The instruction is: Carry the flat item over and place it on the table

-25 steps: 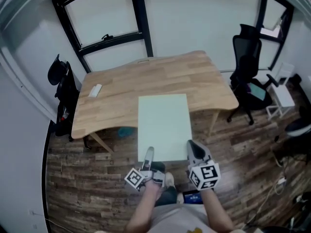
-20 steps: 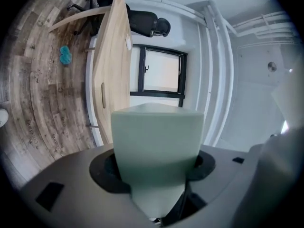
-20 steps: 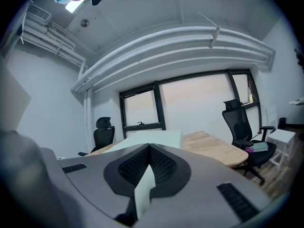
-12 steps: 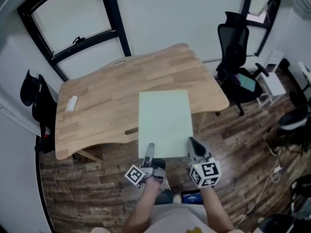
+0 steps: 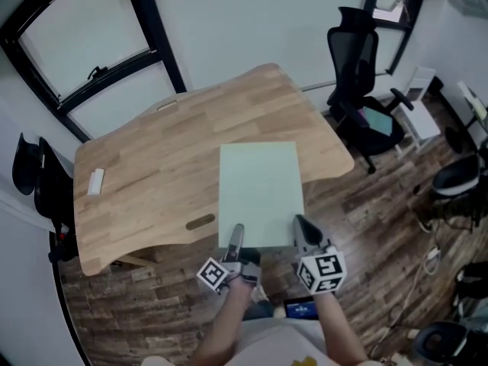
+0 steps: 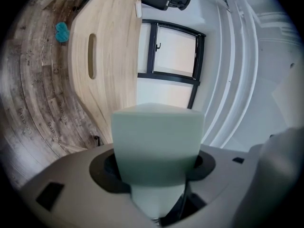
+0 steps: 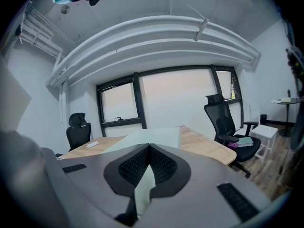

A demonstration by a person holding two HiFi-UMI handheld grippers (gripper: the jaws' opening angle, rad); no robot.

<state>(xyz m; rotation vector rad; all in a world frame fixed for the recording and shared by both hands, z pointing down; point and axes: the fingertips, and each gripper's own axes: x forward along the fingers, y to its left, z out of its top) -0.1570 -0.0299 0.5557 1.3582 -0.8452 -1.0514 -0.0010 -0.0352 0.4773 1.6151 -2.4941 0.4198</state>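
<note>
A pale green flat board (image 5: 259, 189) is held level by its near edge, one gripper at each corner. My left gripper (image 5: 235, 239) is shut on the near left corner, and my right gripper (image 5: 300, 231) is shut on the near right corner. The board's far part lies over the wooden table (image 5: 152, 158); its near end hangs over the floor. In the left gripper view the board (image 6: 156, 132) fills the gap between the pads of the left gripper (image 6: 154, 170). In the right gripper view the board (image 7: 152, 137) runs out edge-on from the right gripper (image 7: 148, 151) toward the table (image 7: 204, 146).
A small white object (image 5: 95, 181) lies at the table's left end, and a slot (image 5: 200, 222) is cut near its front edge. A black office chair (image 5: 358, 59) and white side table (image 5: 419, 120) stand right. Another black chair (image 5: 34, 174) stands left.
Both grippers have carried the board toward the table. Its far part now lies further in over the tabletop, and the table's front edge has come nearer to the grippers.
</note>
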